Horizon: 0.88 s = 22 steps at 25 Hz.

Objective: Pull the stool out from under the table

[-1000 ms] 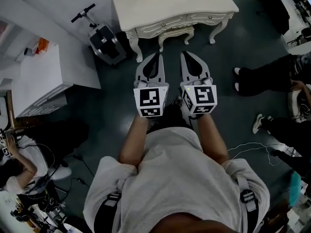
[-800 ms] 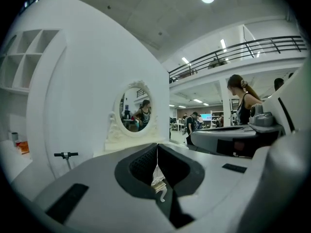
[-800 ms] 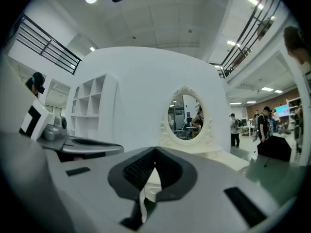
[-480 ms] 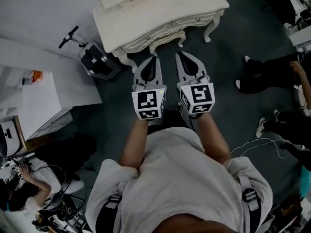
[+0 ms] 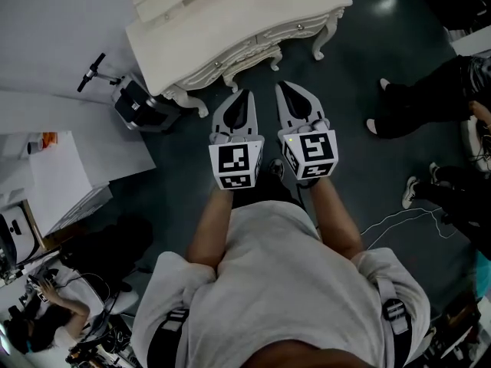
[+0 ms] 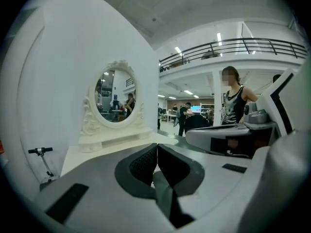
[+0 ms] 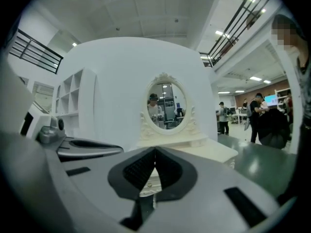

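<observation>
Cream-white stool [image 5: 250, 58] sits tucked beneath the ornate worktop [image 5: 230, 21], only its front edge and legs showing. Near it, the left hand-held gripper [image 5: 243, 94] and the right hand-held gripper [image 5: 283, 87] hover side by side, both clenched on nothing.

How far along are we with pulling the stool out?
Nothing done yet: the stool sits tucked under the table. In hand: left gripper and right gripper point toward it, both shut, empty, seemingly short of it. Left: open the jaws, grip the stool, pull it out.
</observation>
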Motion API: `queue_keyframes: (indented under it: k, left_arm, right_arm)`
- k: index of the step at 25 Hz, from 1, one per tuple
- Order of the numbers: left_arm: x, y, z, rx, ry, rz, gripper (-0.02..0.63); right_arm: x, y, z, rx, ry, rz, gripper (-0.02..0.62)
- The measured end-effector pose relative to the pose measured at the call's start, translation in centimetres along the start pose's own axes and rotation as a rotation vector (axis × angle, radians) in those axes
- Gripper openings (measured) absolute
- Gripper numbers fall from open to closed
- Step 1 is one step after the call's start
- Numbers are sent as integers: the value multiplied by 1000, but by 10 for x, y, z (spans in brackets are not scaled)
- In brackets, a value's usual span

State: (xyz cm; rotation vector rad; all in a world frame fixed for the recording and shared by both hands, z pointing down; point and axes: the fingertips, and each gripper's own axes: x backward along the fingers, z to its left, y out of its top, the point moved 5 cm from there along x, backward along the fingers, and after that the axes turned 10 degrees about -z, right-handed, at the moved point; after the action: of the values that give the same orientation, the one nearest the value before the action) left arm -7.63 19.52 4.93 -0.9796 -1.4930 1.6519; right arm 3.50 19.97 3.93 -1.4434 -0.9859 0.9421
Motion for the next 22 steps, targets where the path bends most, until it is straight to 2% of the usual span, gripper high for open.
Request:
queue_keyframes:
  k: [5, 12, 15, 18, 22]
  left_arm:
    - [-35, -10, 17, 8, -32, 18, 8]
    - [-90, 11, 37, 5, -120, -30, 8]
    - [-108, 14, 43, 35, -149, -41, 8]
    - [-124, 7, 43, 64, -163, -34, 8]
    - [-146, -14, 33, 63, -159, 9, 8]
  right_arm:
    - [-25, -7, -13, 15, -44, 32, 15]
    - [-69, 10, -32, 53, -128, 27, 15]
    - [-80, 14, -37, 72, -159, 41, 15]
    - [-87, 8, -47, 77, -175, 74, 15]
    - [-96, -11, -70, 64, -161, 112, 15]
